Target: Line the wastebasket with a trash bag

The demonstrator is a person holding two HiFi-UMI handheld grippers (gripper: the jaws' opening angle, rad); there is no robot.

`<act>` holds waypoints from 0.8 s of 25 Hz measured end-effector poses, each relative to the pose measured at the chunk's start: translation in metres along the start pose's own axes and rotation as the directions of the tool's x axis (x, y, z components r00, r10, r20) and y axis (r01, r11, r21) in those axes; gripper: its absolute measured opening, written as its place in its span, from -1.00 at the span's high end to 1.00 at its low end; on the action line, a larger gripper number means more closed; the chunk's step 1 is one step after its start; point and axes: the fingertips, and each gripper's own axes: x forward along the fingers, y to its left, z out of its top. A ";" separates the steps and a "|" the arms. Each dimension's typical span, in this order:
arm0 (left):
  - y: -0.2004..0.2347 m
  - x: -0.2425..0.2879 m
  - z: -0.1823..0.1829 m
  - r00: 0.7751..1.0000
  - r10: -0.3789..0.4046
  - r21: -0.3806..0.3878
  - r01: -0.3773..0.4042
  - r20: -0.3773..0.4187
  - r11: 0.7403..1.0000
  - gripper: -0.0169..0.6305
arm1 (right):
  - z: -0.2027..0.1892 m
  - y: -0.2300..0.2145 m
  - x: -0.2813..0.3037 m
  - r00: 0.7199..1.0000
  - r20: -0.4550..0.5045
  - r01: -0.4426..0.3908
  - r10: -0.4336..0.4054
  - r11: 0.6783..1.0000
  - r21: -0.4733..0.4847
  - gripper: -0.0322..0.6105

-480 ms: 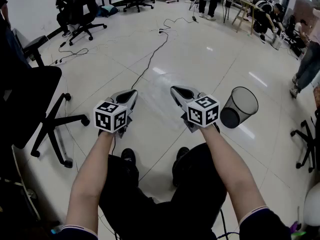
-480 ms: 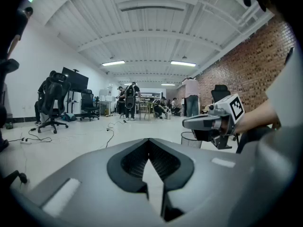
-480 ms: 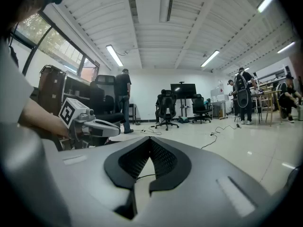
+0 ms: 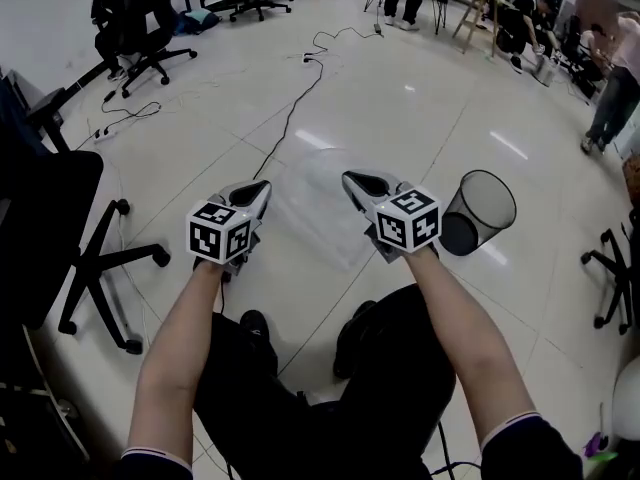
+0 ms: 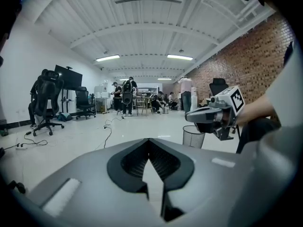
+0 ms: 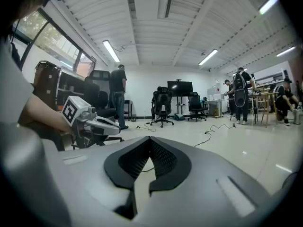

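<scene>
A thin clear trash bag (image 4: 318, 216) hangs as a faint sheet between my two grippers, above the pale floor. My left gripper (image 4: 262, 188) is shut at the bag's left edge, and my right gripper (image 4: 355, 180) is shut at its right edge. In the left gripper view the jaws (image 5: 150, 148) are closed, with the right gripper (image 5: 195, 118) ahead at the right. The right gripper view also shows closed jaws (image 6: 149, 148), with the left gripper (image 6: 115, 126) at the left. The black mesh wastebasket (image 4: 478, 213) stands on the floor just right of my right gripper, and it also appears in the left gripper view (image 5: 193, 136).
A black office chair (image 4: 85, 253) stands close at my left, and another chair's base (image 4: 612, 268) is at the right edge. A black cable (image 4: 295, 98) runs across the floor ahead. People and more chairs are at the far end of the room.
The head view has shifted slightly. Both grippers stay shut at about the same spacing. The clear bag between them shows more plainly now.
</scene>
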 end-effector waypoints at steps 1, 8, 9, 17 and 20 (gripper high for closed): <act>0.002 0.005 -0.001 1.000 0.000 0.000 0.000 -0.003 1.000 0.91 | -0.003 -0.006 0.000 1.000 -0.006 0.008 -0.008 1.000 -0.004 0.89; 0.031 0.042 0.006 1.000 0.024 -0.057 -0.025 -0.020 0.998 0.91 | 0.008 -0.056 0.005 0.998 0.013 0.065 -0.066 0.997 0.030 0.89; 0.037 0.045 0.007 0.999 0.027 -0.051 -0.029 -0.032 0.998 0.91 | 0.010 -0.061 0.006 0.997 0.017 0.070 -0.070 0.997 0.037 0.89; 0.082 0.072 0.009 0.996 0.006 0.056 -0.001 -0.088 0.998 0.91 | 0.008 -0.091 0.032 0.995 -0.001 0.100 -0.100 0.994 0.047 0.89; 0.095 0.087 0.007 0.996 -0.017 0.056 0.021 -0.084 0.998 0.91 | 0.005 -0.097 0.044 0.995 -0.019 0.099 -0.098 0.994 0.042 0.89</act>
